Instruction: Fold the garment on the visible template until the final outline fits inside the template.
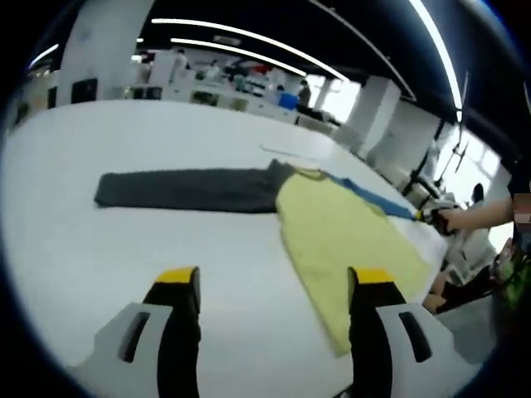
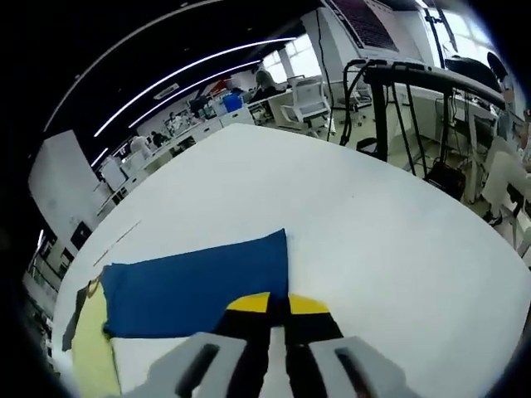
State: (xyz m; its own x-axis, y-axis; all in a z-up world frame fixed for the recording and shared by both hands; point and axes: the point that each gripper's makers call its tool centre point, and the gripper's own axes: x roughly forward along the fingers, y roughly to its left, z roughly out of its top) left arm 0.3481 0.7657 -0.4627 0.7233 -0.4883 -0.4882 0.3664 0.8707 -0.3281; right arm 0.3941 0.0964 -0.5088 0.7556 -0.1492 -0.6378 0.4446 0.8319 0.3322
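Over on the left gripper view, the left gripper (image 1: 275,286) hovers above the white table (image 1: 124,240) with its yellow-tipped jaws spread wide and nothing between them. Ahead of it the garment (image 1: 332,224) lies flat on the tabletop: a pale yellow body running from the near right toward the middle, a dark grey sleeve (image 1: 187,189) stretched out to the left, and a blue sleeve (image 1: 373,197) reaching away to the far right. At that far right end the right gripper (image 1: 431,217) shows at the blue sleeve's tip, a person's hand (image 1: 458,220) behind it. In the right gripper view, the right gripper (image 2: 278,303) has its jaws pressed together, clamped on the near edge of the blue sleeve (image 2: 199,286), which spreads flat across the table (image 2: 373,240) to the left. A strip of the yellow body (image 2: 90,344) peeks in at the far left. Desks, chairs and people fill the office beyond the table.
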